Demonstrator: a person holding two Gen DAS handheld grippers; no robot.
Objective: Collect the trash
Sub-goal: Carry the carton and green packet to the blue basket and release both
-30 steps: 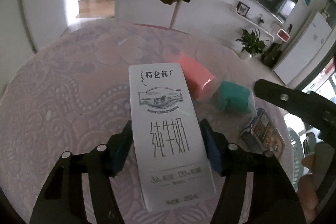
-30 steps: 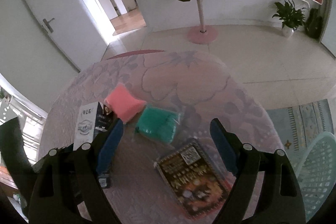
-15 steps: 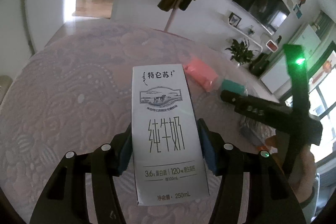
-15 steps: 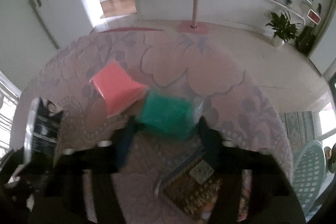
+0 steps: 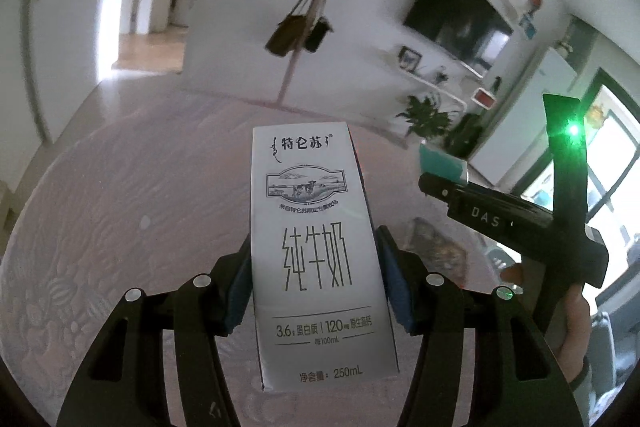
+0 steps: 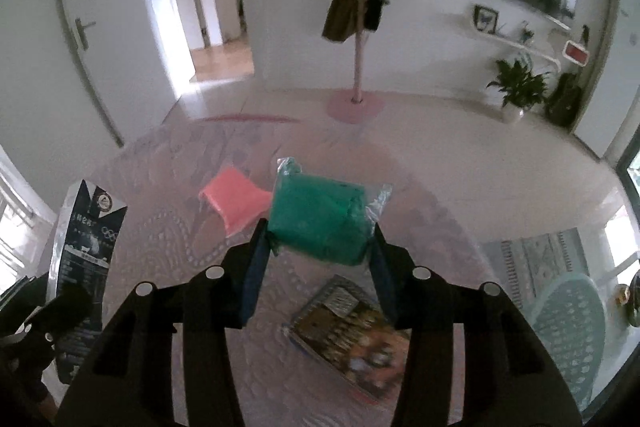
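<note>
My left gripper (image 5: 316, 275) is shut on a white 250 mL milk carton (image 5: 316, 247) and holds it upright above the round pink table (image 5: 120, 207). The carton also shows at the left of the right wrist view (image 6: 86, 267). My right gripper (image 6: 318, 259) is shut on a green packet in clear wrap (image 6: 320, 223) and holds it lifted above the table. The right gripper also shows in the left wrist view (image 5: 500, 215) with the green packet (image 5: 442, 165) at its tip. A pink packet (image 6: 234, 199) lies on the table behind the green one.
A dark printed snack packet (image 6: 352, 319) lies flat on the table (image 6: 168, 227) under my right gripper; it shows blurred in the left wrist view (image 5: 436, 247). A pale green plastic chair (image 6: 568, 323) stands at the right. A coat stand (image 6: 360, 27) with bags stands beyond the table.
My right gripper moved onto the green packet, shut on it and lifted it off the table. My left gripper raised the milk carton higher and tilted up.
</note>
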